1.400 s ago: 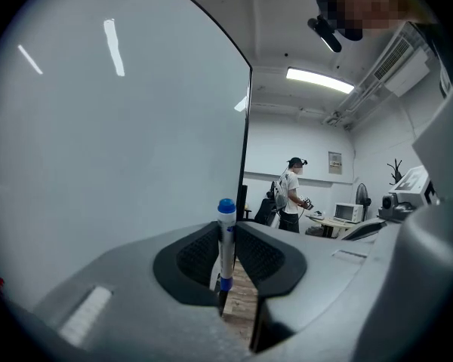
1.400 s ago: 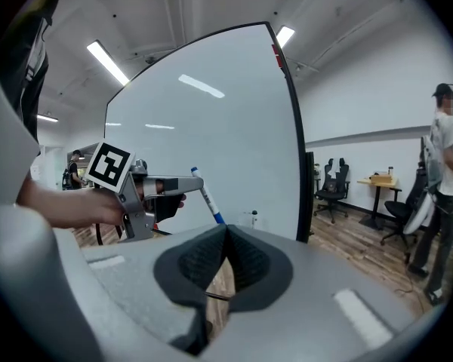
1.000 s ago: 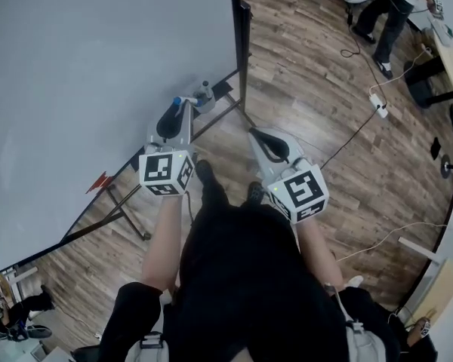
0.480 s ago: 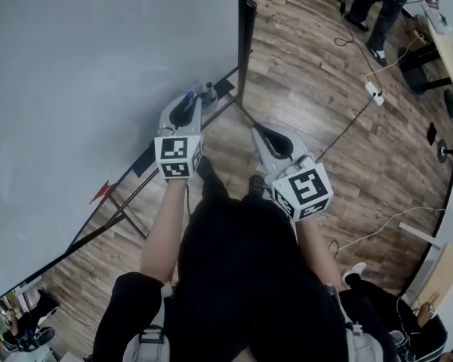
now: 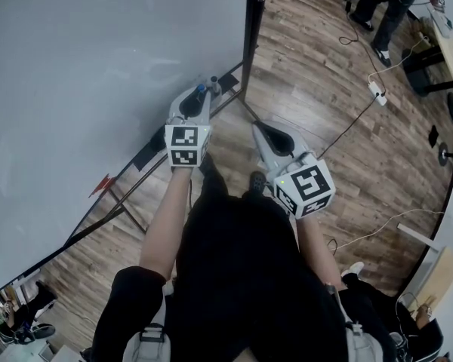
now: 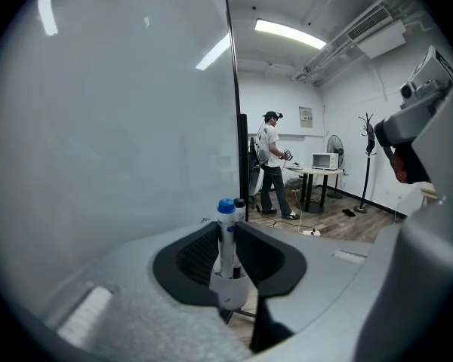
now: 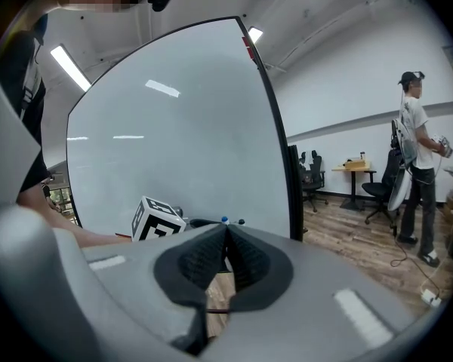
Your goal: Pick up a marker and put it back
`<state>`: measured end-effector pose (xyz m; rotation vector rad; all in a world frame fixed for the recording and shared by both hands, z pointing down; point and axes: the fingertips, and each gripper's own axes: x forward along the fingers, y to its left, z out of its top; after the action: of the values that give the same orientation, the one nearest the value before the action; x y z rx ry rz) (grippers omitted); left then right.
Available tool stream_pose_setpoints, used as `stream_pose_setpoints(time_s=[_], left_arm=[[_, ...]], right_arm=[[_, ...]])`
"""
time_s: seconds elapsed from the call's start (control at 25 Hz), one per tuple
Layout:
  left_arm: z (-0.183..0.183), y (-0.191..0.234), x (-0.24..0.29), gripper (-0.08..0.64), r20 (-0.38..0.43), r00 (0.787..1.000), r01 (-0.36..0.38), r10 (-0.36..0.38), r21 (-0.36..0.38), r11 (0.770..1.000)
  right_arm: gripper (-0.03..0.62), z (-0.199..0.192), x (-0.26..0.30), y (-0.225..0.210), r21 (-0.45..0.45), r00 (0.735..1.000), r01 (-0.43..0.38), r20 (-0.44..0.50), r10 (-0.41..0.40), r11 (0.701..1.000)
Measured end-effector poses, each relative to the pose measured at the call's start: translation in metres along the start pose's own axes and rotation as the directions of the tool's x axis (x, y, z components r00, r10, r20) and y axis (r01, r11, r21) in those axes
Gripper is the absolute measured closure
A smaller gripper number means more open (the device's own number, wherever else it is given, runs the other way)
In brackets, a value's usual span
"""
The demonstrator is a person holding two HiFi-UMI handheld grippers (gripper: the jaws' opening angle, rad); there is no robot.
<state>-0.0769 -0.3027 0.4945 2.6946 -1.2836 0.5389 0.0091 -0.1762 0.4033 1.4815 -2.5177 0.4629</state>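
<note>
A blue-capped marker stands upright between the jaws of my left gripper, which is shut on it. Its lower end sits in a small white cup on the whiteboard's ledge, beside a black-capped marker. From the head view, the left gripper reaches to the cup at the lower right corner of the whiteboard. My right gripper hangs to the right over the floor, away from the board. Its jaws meet at the tip with nothing between them.
The board's black frame post and stand legs lie just ahead. A red object rests on the ledge further left. A power strip with cable lies on the wooden floor. Another person stands at the far right by desks.
My left gripper has carried the blue-capped marker forward and down to the white cup at the board's corner. The right gripper has barely moved.
</note>
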Motion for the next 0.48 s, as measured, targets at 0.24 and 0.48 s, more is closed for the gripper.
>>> stream_pose_setpoints(time_s=[0.24,0.48], left_arm=[[-0.0025,0.0003,-0.0028,0.480,0.012,1.000,0.002,-0.002,-0.006,1.000],[0.0032,0.0039,-0.0075,0.469,0.031,1.000,-0.001,0.001,-0.002,1.000]], right_arm=[[0.592,-0.0009,0.0028,0.0012,0.006,1.000,-0.015,-0.003,0.015,1.000],[0.592,0.0011,0.0072,0.0044,0.004,1.000,-0.028,-0.001,0.028,1.000]])
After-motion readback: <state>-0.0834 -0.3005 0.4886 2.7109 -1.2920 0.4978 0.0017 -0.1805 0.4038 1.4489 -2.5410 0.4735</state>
